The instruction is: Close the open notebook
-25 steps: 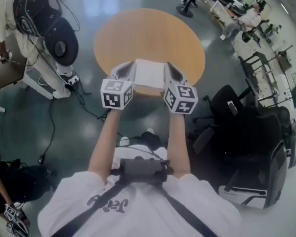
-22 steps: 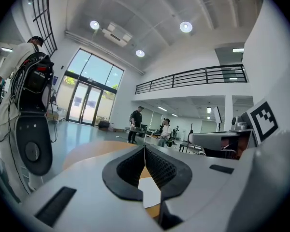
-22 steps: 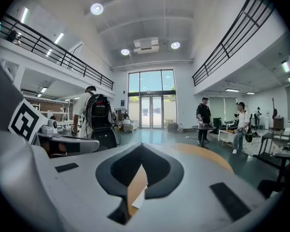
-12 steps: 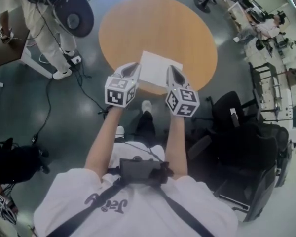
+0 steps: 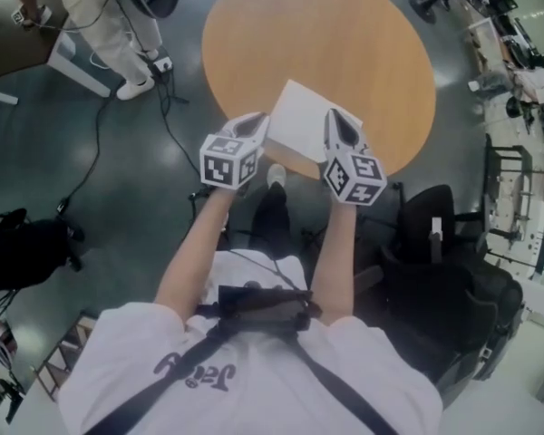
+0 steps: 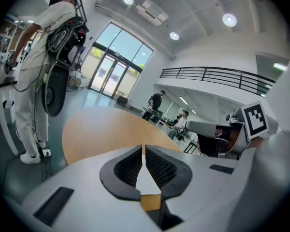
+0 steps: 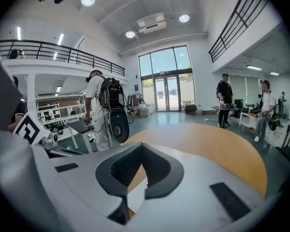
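Tall, bright hall with a glossy grey floor (image 5: 118, 207), glass doors (image 7: 166, 93) at the far end and a balcony railing (image 6: 212, 76) overhead. In the head view, a round wooden table (image 5: 344, 53) straight ahead. Near its closest edge, lying flat and turned slightly askew: the notebook (image 5: 299, 116), white face up. Too small from here to make out a spine or a fold.

Left gripper (image 5: 261, 120) held out at the notebook's left corner and right gripper (image 5: 332, 116) at its right side, both angled forward and a little down, with the notebook between them. Both tips overlapping the white sheet in the head view; contact with it not determinable.

Jaws of the left gripper pressed together at the tips, nothing caught between, only a sliver of white page and wood visible through the gap behind them. Jaws of the right gripper likewise closed tip to tip and empty, pale page and table edge showing through the hollow below.

Off to the left of the table, a standing person (image 5: 95, 12) in light clothing with dark gear on the back, and a cable (image 5: 92, 152) trailing across the floor nearby. To the right, just beside the table's edge, a black office chair (image 5: 426, 234).
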